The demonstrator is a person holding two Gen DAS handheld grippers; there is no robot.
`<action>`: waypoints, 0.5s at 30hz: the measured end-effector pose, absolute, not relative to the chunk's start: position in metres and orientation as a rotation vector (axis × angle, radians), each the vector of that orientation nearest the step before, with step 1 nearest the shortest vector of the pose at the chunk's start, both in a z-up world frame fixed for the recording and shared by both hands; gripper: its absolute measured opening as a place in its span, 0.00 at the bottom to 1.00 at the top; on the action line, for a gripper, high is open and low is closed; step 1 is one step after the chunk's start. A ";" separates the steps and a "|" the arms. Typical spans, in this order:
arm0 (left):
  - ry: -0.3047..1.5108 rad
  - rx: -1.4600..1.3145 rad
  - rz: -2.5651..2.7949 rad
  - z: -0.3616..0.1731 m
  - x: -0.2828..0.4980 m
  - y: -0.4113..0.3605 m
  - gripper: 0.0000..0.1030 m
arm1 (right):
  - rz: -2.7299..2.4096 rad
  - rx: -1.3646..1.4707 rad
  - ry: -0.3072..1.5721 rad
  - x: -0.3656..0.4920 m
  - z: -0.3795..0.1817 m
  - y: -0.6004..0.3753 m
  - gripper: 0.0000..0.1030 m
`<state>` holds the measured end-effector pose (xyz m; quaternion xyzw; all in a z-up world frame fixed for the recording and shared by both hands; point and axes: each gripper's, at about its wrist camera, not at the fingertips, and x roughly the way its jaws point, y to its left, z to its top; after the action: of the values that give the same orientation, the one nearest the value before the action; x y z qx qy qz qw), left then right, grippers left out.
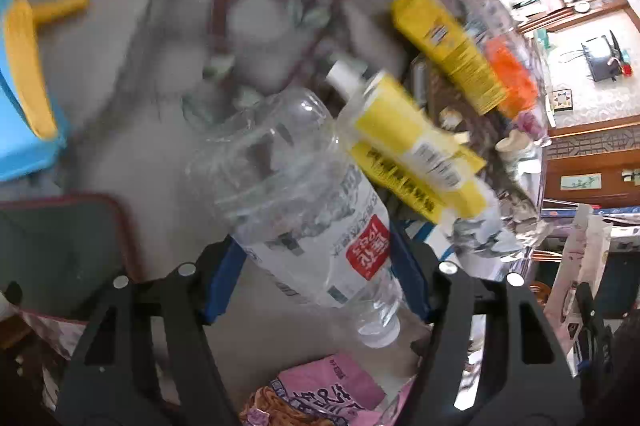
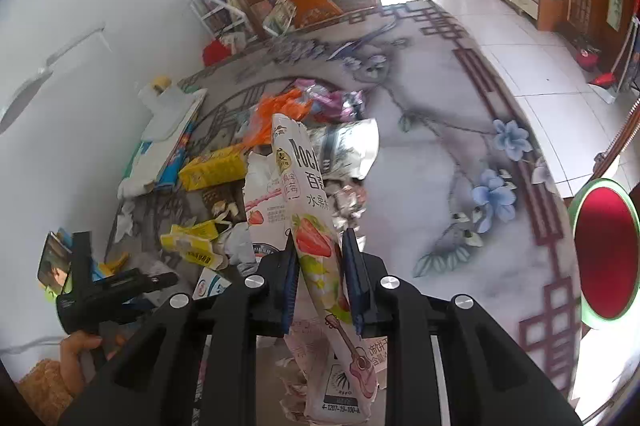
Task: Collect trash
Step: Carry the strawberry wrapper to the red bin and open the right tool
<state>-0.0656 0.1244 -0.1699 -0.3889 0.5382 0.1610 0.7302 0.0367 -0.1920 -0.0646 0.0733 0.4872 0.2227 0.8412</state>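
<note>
Left tongs [image 1: 318, 280] grip one bottle [image 1: 308, 210]; right tongs [image 2: 322, 284] one wrapper [image 2: 316, 246].

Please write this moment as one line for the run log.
left hand-held gripper: shut on plastic bottle | right hand-held gripper: shut on strawberry snack wrapper | trash pile: on rug

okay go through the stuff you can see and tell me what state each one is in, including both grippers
left gripper: shut on the clear plastic bottle
clear plastic bottle: empty, capped, held off the floor
right gripper: shut on the strawberry snack wrapper
strawberry snack wrapper: flat, upright in the jaws
yellow box: lying on the rug, dented
red bin: open
</note>
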 end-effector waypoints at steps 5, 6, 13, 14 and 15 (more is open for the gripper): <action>1.038 -0.664 0.311 -0.108 -0.056 0.099 0.64 | 0.434 0.196 1.010 0.045 -0.061 -0.222 0.20; 1.009 -0.629 0.286 -0.095 -0.052 0.088 0.64 | 0.427 0.205 1.007 0.046 -0.061 -0.227 0.20; 0.965 -0.548 0.012 -0.057 0.001 -0.009 0.64 | 0.292 0.295 0.993 0.055 -0.067 -0.313 0.20; 0.975 -0.546 -0.039 -0.057 0.012 -0.028 0.64 | 0.265 0.311 0.992 0.055 -0.069 -0.329 0.20; 0.982 -0.545 -0.077 -0.057 0.021 -0.044 0.64 | 0.237 0.326 0.990 0.054 -0.071 -0.345 0.20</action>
<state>0.0206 -0.0437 -0.0567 -0.2584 0.4656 -0.0367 0.8456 0.0543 -0.3451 -0.0706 0.1551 0.4719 0.1130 0.8605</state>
